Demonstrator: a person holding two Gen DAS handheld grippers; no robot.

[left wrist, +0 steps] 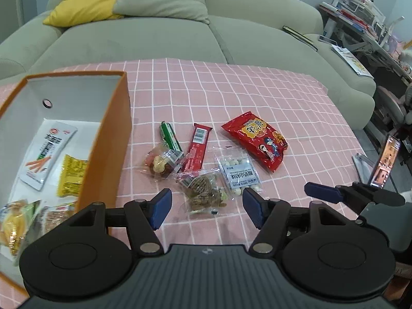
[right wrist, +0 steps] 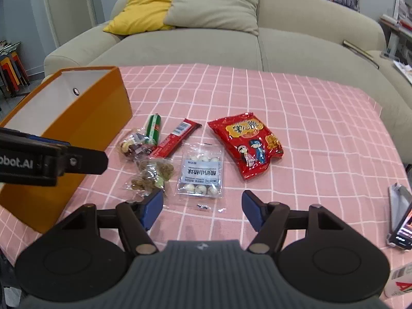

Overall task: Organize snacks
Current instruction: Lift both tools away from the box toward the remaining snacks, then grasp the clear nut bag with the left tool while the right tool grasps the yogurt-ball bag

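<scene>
- Left gripper [left wrist: 206, 207]: jaws spread wide, holding nothing; hovers low over the pink checked tablecloth [left wrist: 257, 97], just right of the orange box [left wrist: 108, 139].
- Orange box: open top, at the left edge of the cloth; several packets already lie on its white floor.
- Green stick packet [left wrist: 170, 139]: long axis runs away from the tongs, leaning slightly left at the far end.
- Mixed nut pouch [left wrist: 159, 164]: clear, touching the green stick's near end.
- Red bar [left wrist: 197, 146]: long axis near-to-far, barcode end pointing away.
- Clear cracker pouch [left wrist: 204, 193]: lies straight ahead between the left jaws, nearest of all; my judgement is that this is the next pick, and the left gripper is the nearer one.
- Yogurt ball packet [right wrist: 200, 172]: rectangular, long axis near-to-far, directly ahead of the right tongs.
- Red snack bag [right wrist: 248, 144]: farthest right, lying diagonally.
- Right gripper [right wrist: 203, 209]: jaws parted, empty, near the packet's front edge.
</scene>
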